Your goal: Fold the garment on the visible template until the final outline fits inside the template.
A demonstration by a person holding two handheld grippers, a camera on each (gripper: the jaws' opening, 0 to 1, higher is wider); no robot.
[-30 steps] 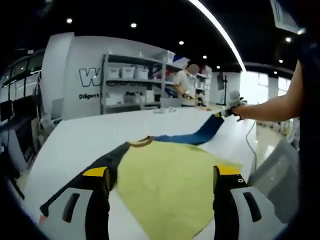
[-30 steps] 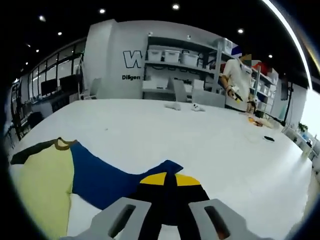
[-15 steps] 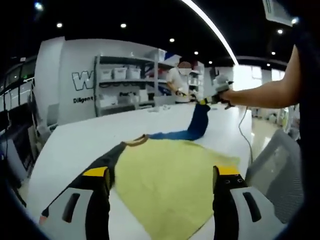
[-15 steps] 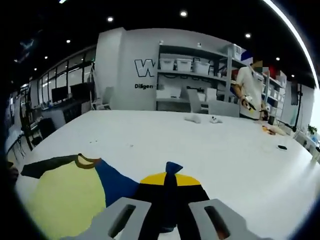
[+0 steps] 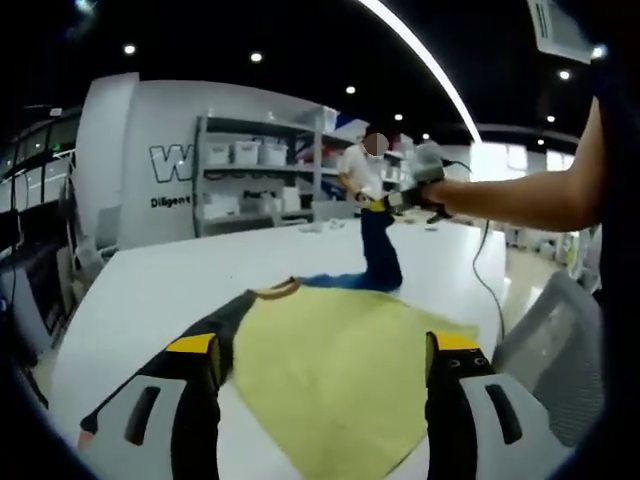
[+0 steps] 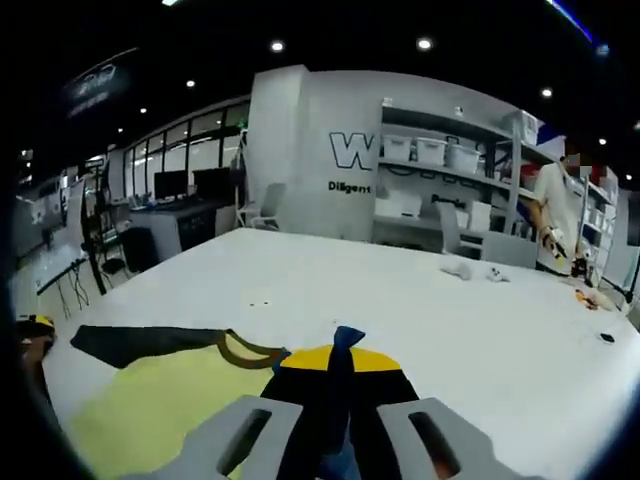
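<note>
on the shelves (image 5: 260, 170) against the far wall sit pale storage bins (image 5: 232, 152) in a row on the upper level (what they hold cannot be made out), and the same bins (image 6: 432, 151) show in the right gripper view.

the shirt (image 5: 340, 370) lies spread on the white bench (image 5: 170, 290), yellow body flat, its brown collar (image 5: 280, 287) toward the far side of the bench and the hem toward the left gripper (image 5: 325, 350). its long axis runs from that near hem away to the collar. a dark sleeve (image 5: 190, 345) stretches out flat to the left, passing under the left gripper's left finger. the blue sleeve (image 5: 378, 250) on the other side is lifted off the bench and hangs nearly upright, its tip gripped by the right gripper (image 5: 400, 197), held by a hand (image 5: 440, 200) with a bare arm reaching in from the right.

the left gripper's fingers (image 5: 196, 360) stand spread wide apart above the yellow cloth, pinching nothing.

in the right gripper view the right gripper (image 6: 340, 362) has its fingers (image 6: 305, 385) pressed together on the blue sleeve (image 6: 347, 336), a small point of blue cloth sticking up between the yellow tips. below and left of it lie the yellow shirt (image 6: 160, 400), its collar (image 6: 245, 350) and the dark sleeve (image 6: 140, 343), flat on the bench (image 6: 450, 320).

a person in a white top (image 5: 365, 170) stands by the shelves at the far end.
</note>
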